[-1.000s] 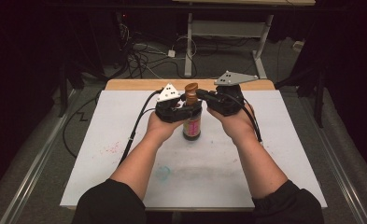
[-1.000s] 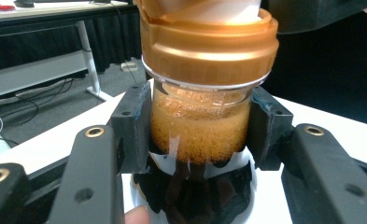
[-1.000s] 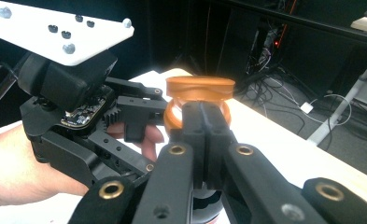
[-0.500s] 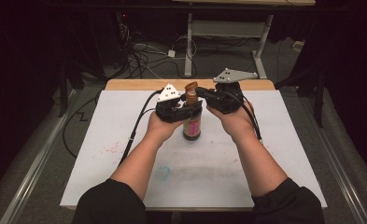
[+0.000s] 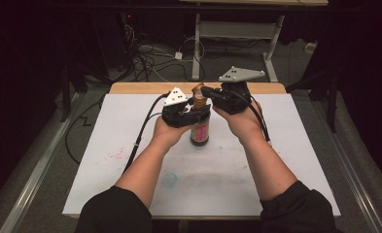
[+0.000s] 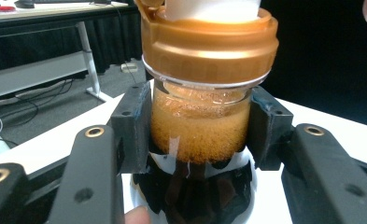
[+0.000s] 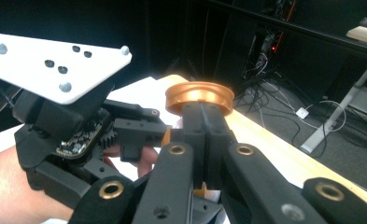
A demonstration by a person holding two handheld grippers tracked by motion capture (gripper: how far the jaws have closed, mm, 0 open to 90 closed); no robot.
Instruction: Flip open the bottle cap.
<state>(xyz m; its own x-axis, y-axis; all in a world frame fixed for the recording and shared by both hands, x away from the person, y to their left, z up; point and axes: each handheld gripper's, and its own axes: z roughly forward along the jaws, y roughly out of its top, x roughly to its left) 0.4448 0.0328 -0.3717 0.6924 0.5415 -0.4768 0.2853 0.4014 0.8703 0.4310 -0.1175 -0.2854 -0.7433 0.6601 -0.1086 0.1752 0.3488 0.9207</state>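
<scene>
From the high view, the bottle (image 5: 199, 130) stands upright on the white sheet of the counter (image 5: 295, 160), near its far middle, between my two hands. My left tongs (image 5: 197, 112) pinch the bottle at its neck; my right tongs (image 5: 207, 91) reach in from the right at the level of the orange cap (image 5: 198, 90). In the left gripper view, both black pads (image 6: 133, 126) press on the clear glass neck just below the cap (image 6: 209, 44), and foamy amber liquid fills the neck. The flip lid appears hinged open at upper left. In the right gripper view, my right tongs (image 7: 203, 122) are pressed together, their tips touching the rim of the round orange lid (image 7: 199, 98); whether they nip its edge I cannot tell. Handling judgement: glass, rigid, smooth and breakable, fairly heavy with liquid. Hold at the neck under the cap shoulder, keep upright, and apply only light force to the plastic lid.
</scene>
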